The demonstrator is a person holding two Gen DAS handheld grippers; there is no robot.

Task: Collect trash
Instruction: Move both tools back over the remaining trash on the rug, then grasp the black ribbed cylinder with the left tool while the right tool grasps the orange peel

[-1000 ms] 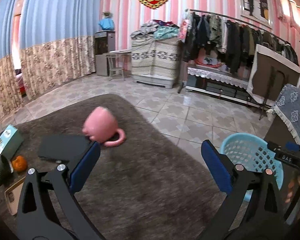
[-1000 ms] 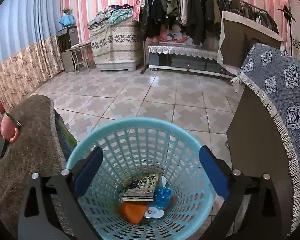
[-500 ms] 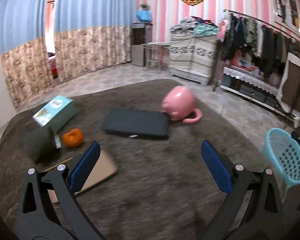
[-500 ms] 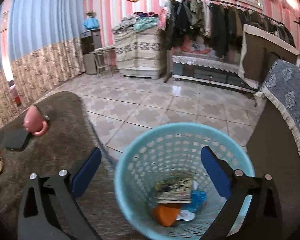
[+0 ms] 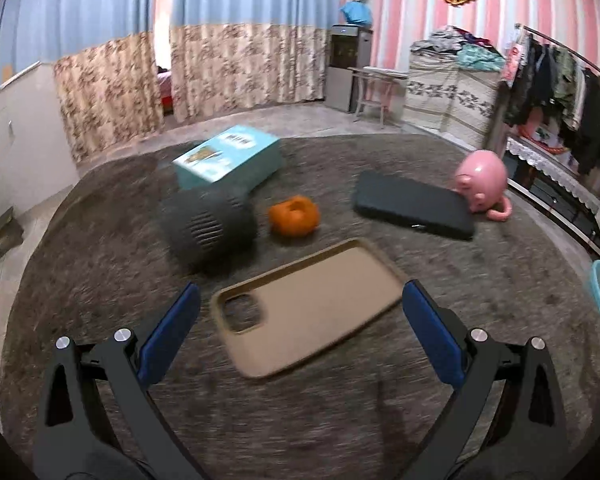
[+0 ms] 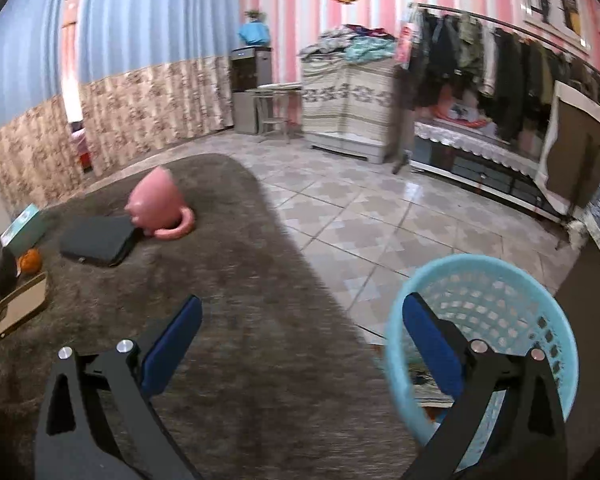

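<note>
Two wide-spread, empty grippers: left gripper above tan phone case, right gripper beside blue basket.

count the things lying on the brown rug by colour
teal: 1, box
grey: 1, fan
orange: 1, peel
black: 1, case
pink: 1, mug
tan: 1, phone case
total: 6
</note>
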